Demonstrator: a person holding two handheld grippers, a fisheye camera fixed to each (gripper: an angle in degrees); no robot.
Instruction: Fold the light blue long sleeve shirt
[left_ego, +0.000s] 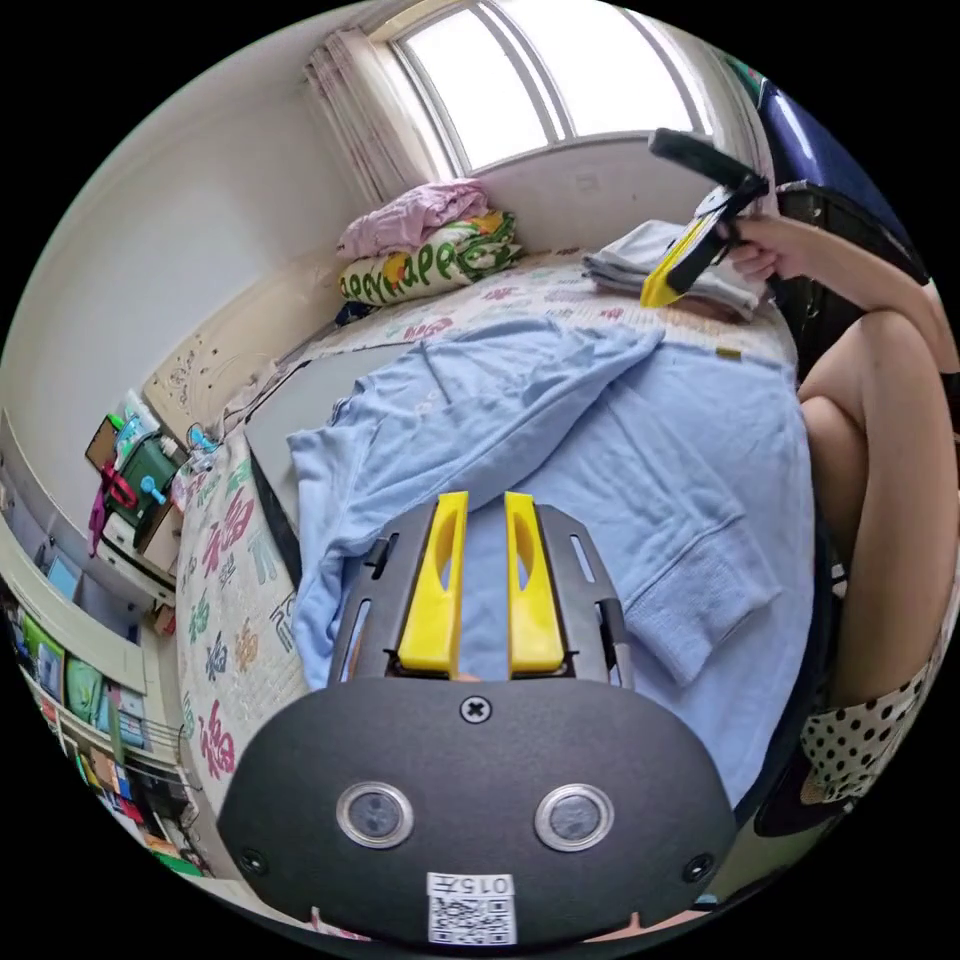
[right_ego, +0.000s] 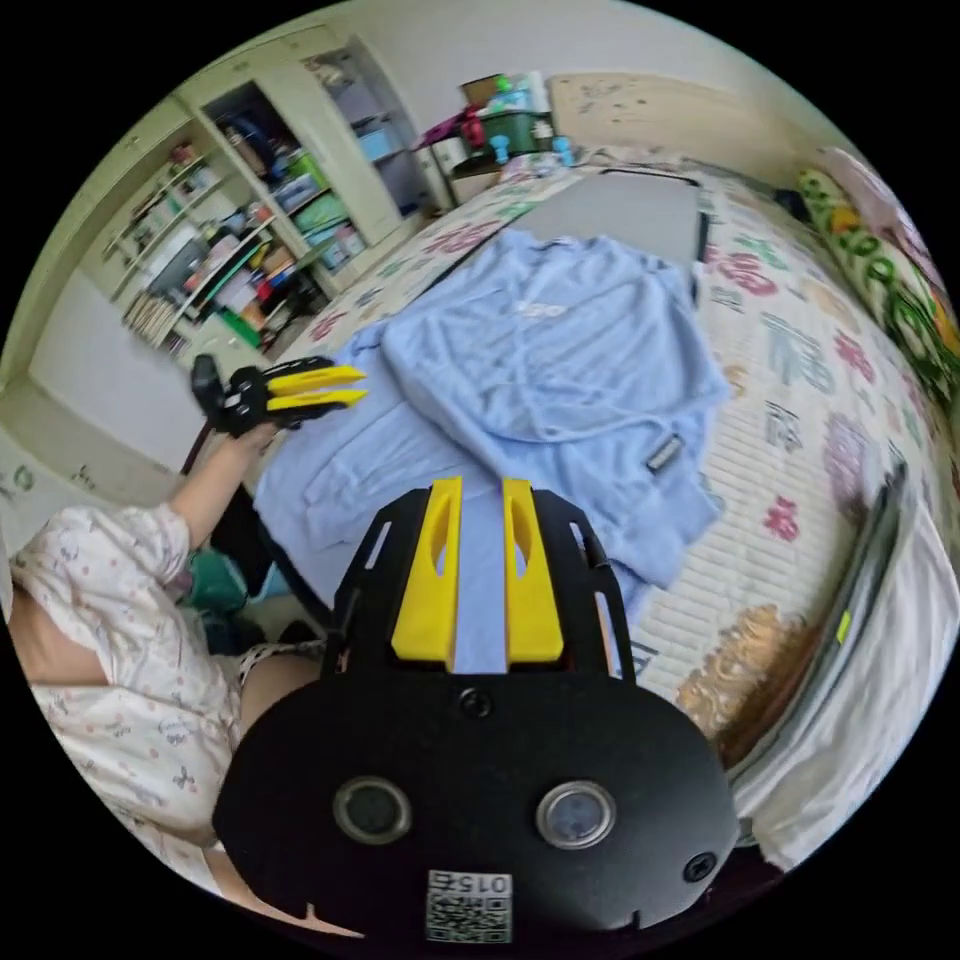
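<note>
Large red, green characters on bedspread (right_ego: 800, 400); pillow (left_ego: 430, 262) lettering unclear.

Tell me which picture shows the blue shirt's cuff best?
The left gripper view: the ribbed cuff of the shirt lies big and sharp near the left gripper. In the right gripper view that sleeve looks pale and flat, its cuff hard to tell.

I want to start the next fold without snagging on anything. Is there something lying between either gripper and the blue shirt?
Nothing visible stands in the way. The blue shirt lies spread on the bed, with nothing on top of it. The left gripper and the right gripper both hang just above its cloth, jaws slightly apart and empty.
</note>
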